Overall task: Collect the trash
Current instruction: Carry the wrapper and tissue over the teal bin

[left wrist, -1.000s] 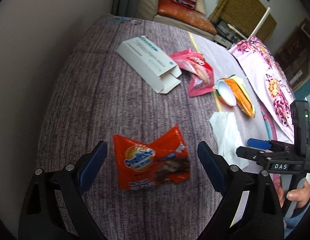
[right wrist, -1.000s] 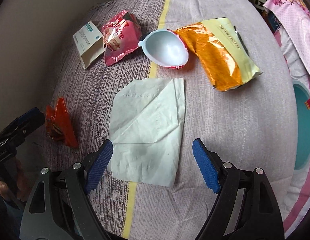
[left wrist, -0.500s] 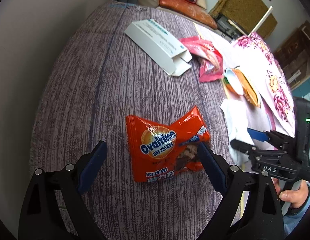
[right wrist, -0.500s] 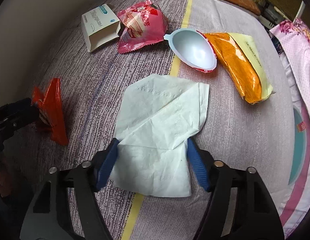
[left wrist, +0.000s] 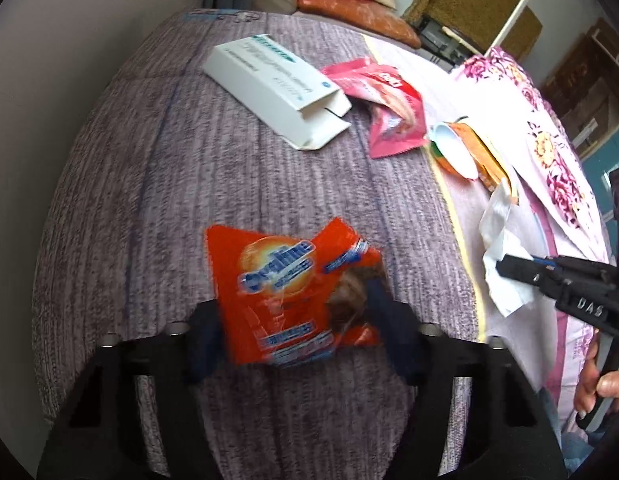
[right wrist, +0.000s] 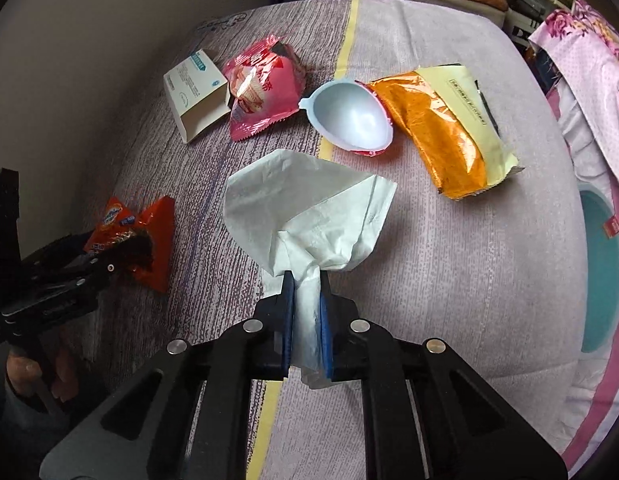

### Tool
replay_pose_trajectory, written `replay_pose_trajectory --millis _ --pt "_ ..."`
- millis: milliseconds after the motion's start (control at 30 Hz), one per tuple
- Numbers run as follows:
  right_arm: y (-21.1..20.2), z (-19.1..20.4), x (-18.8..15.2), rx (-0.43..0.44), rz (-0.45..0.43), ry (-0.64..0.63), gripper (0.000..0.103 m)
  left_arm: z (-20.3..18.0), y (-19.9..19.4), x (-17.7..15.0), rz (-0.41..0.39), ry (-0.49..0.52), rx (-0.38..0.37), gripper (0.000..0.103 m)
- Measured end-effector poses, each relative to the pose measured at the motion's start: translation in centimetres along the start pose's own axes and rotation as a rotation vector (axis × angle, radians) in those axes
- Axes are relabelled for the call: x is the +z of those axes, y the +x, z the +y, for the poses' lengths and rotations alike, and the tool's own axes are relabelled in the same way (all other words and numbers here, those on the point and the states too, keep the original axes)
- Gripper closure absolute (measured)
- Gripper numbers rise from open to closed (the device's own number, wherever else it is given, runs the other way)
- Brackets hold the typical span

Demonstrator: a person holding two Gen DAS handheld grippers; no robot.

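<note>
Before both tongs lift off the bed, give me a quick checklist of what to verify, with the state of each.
1. Right tongs shut on the tissue: ok, it is bunched between the pads after they closed.
2. Tissue clear of the bed: cannot tell, its far flap may still touch.
3. Left tongs gripping the orange wrapper: cannot tell; the jaws have been closing around it, but the view is blurred.
4. Nothing else caught with the tissue: ok, the white cup lies apart.
5. Trash still to collect: not ok, the box, pink wrapper, cup and yellow packet remain.
</note>
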State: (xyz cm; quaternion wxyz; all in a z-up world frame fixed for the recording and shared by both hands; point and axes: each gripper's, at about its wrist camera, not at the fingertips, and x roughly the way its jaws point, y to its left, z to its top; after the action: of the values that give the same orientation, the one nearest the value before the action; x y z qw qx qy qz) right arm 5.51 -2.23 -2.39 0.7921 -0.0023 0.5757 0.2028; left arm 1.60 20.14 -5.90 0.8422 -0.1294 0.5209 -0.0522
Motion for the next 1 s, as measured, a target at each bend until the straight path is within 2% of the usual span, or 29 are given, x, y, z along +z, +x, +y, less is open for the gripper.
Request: replay_pose_trajectory --millis 133,333,567,733,1000 --pt "-0.9 -2.0 0.3 0.017 -0.017 0.058 0.092 -0.6 -0.4 0.1 -0.016 0.010 0.016 0.064" --pt "-2.3 -4.5 0.3 0.018 -0.064 0.118 0.092 -1.6 -1.4 0.7 -0.030 0.010 0.001 0.070" --pt "-3.9 -7.9 0.5 0.024 -0.115 0.195 0.092 -4.8 -2.3 2.1 -0.050 0.056 -0.044 0.071" --pt "-5.3 -10.4 0.1 0.027 -0.153 0.246 0.092 -8.3 -1.8 3.2 -0.041 0.098 -0.078 0.070" --pt "-7.2 -15.5 -1.0 0.017 -0.199 0.335 0.092 -16.1 0.4 4.8 -0.014 0.230 -0.113 0.070"
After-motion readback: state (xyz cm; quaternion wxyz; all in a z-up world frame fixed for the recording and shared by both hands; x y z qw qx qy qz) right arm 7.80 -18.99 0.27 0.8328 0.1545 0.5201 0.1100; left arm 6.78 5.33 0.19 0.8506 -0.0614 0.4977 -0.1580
